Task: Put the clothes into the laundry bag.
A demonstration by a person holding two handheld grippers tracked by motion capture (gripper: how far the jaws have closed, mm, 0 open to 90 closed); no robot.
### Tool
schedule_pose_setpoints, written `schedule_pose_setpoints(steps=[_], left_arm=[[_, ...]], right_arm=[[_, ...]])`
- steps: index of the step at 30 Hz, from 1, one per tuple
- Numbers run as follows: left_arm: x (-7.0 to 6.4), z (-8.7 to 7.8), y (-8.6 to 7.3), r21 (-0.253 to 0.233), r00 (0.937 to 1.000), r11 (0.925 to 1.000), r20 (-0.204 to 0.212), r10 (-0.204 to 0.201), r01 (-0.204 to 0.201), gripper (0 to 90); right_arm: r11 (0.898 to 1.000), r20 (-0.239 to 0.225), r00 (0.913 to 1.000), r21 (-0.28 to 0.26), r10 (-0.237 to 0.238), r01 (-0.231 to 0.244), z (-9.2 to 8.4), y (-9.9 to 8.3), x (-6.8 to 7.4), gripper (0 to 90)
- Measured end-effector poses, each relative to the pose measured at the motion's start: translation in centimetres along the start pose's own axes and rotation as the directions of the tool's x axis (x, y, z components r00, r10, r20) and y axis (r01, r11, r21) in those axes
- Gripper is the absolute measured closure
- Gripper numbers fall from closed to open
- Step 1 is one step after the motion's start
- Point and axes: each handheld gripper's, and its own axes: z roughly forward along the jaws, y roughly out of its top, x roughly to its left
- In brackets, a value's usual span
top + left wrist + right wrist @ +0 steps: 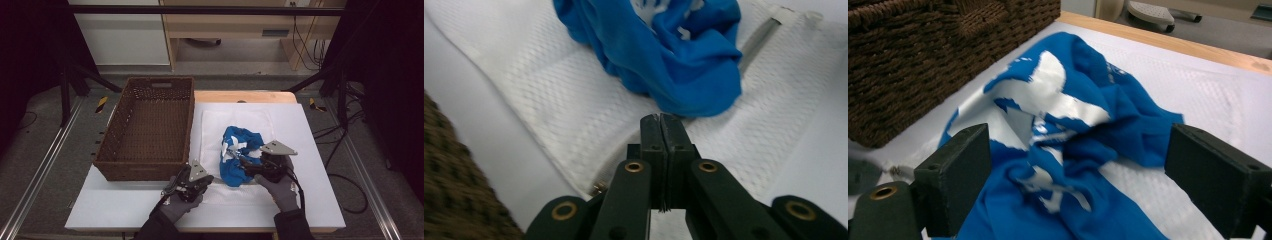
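A wicker basket (145,127) is seen left of centre on the white surface (310,200). The left claw (200,184), pressed together on the white mesh bag's (212,130) near edge, is lower centre. The right claw (246,165), spread apart, is poised over the crumpled blue shirt (239,152), apparently to be gripped next; open room remains rightward.

Basket (147,127) left of mesh bag (210,125), garment (240,155) on bag, w/ zip prob. at near edge
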Motion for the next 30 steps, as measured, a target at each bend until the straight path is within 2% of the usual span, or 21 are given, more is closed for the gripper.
schedule_pose_setpoints(steps=[2,3,5,6,7,8,10,12,13,14,15,16,17,18,20,23,24,25,26,30], left_arm=[[-0.5,0.3,-0.4,0.013,0.9997,0.9997,-0.008,0.021,-0.021,89.9],[-0.5,0.3,-0.4,0.013,0.9997,0.9997,-0.008,0.021,-0.021,89.9],[-0.7,0.8,-1.0,0.022,0.9996,0.9995,-0.015,0.025,-0.025,89.9],[-0.7,0.8,-1.0,0.022,0.9996,0.9995,-0.015,0.025,-0.025,90.0],[-0.7,1.0,-1.2,0.026,0.9995,0.9994,-0.019,0.025,-0.024,90.0],[-0.7,1.1,-1.3,0.026,0.9996,0.9995,-0.020,0.019,-0.018,90.0],[-0.5,1.3,-1.6,0.025,0.9997,0.9997,-0.024,0.006,-0.005,90.0],[-0.5,1.4,-1.7,0.022,0.9999,0.9998,-0.015,-0.001,0.001,90.0],[-0.6,1.6,-1.9,0.022,0.9999,0.9998,-0.011,0.001,-0.001,89.9],[-0.6,1.6,-1.9,0.022,0.9999,0.9998,-0.011,0.001,-0.001,89.9],[-0.5,1.7,-2.0,0.024,0.9997,0.9996,-0.018,0.016,-0.016,89.9],[-0.6,1.8,-2.1,0.029,0.9998,0.9995,-0.018,0.008,-0.008,89.9],[-0.7,2.0,-2.2,0.037,0.9999,0.9993,-0.012,0.010,-0.010,89.9],[-0.7,2.0,-2.2,0.037,0.9999,0.9993,-0.012,0.010,-0.010,89.9],[-0.7,2.1,-2.3,0.033,0.9999,0.9994,-0.012,0.012,-0.012,89.9],[-0.7,2.1,-2.3,0.031,0.9999,0.9995,-0.013,0.010,-0.010,89.9],[-0.7,2.1,-2.3,0.031,0.9999,0.9995,-0.013,0.010,-0.010,89.9],[-0.7,2.1,-2.3,0.031,0.9999,0.9995,-0.012,0.009,-0.008,89.8],[-0.7,2.1,-2.3,0.031,0.9999,0.9995,-0.012,0.009,-0.008,89.8],[-0.7,2.1,-2.3,0.032,0.9998,0.9994,-0.013,0.012,-0.011,89.8]], right_arm=[[1.000,0.001,1.0000,0.009,-0.001,0.001,1.0,0.2,0.5,10.7],[1.000,0.001,1.0000,0.009,-0.001,0.001,1.0,0.2,0.5,10.7],[1.000,0.014,0.9999,0.020,0.000,-0.001,2.6,0.6,1.2,8.9],[1.000,0.014,0.9999,0.020,0.000,-0.001,2.6,0.6,1.2,8.9],[1.000,0.024,0.9997,0.017,0.000,0.000,3.7,0.9,1.5,8.4],[1.000,0.024,0.9997,0.017,0.000,0.000,3.7,0.9,1.5,8.4],[0.999,0.032,0.9995,0.040,0.004,-0.006,5.2,1.0,1.9,7.4],[0.999,0.032,0.9995,0.047,0.007,-0.008,5.7,0.9,2.0,7.3],[0.996,0.033,0.9994,0.090,0.005,-0.008,6.7,0.5,2.2,7.7],[0.996,0.033,0.9994,0.090,0.005,-0.008,6.7,0.5,2.2,7.7],[0.993,0.040,0.9992,0.118,-0.006,0.001,7.2,0.2,2.1,7.3],[0.984,0.040,0.9991,0.176,-0.015,0.008,8.1,-0.4,2.1,8.3],[0.979,0.044,0.9989,0.203,-0.020,0.011,8.5,-0.6,2.0,9.2],[0.974,0.048,0.9982,0.225,-0.035,0.023,8.8,-0.9,2.0,11.0],[0.972,0.046,0.9981,0.235,-0.040,0.029,9.1,-1.1,2.0,12.3],[0.967,0.023,0.9997,0.255,-0.006,0.000,9.4,-1.3,1.9,27.8],[0.967,0.023,0.9997,0.255,-0.006,0.000,9.4,-1.3,1.9,27.8],[0.965,0.015,0.9999,0.260,0.003,-0.007,9.4,-1.3,1.8,41.0],[0.965,0.015,0.9999,0.260,0.003,-0.007,9.4,-1.3,1.8,41.0],[0.963,-0.021,0.9988,0.265,0.044,-0.037,9.3,-1.3,1.7,67.8]])
